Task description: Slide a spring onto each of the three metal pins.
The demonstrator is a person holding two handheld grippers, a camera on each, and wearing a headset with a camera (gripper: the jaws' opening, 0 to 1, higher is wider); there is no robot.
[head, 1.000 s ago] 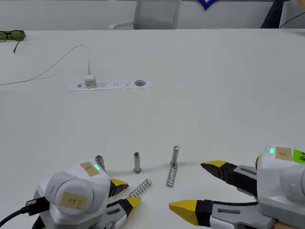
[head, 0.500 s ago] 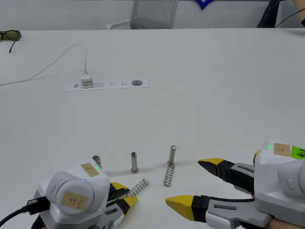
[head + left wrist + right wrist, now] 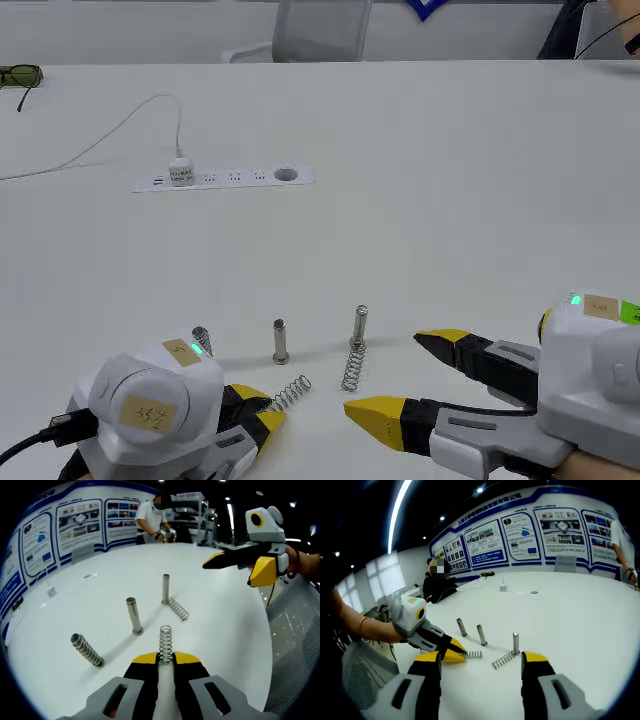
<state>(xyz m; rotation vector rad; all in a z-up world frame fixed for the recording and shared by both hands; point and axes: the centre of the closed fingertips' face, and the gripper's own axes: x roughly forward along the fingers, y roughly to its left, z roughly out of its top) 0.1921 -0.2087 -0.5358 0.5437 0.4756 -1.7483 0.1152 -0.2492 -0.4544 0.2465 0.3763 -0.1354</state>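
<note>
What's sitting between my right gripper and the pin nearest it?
A loose spring lies on the table, one end against the pin, just ahead of the open right gripper. The right gripper view shows it best.

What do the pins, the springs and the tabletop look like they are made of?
Pins: solid metal, probably steel, going by the bright grey sheen and the light glint along the shaft. Springs: thin silvery wire wound in open coils, likely steel too. Tabletop: smooth white surface with a soft sheen, perhaps laminate or painted board; the look leaves it open.
</note>
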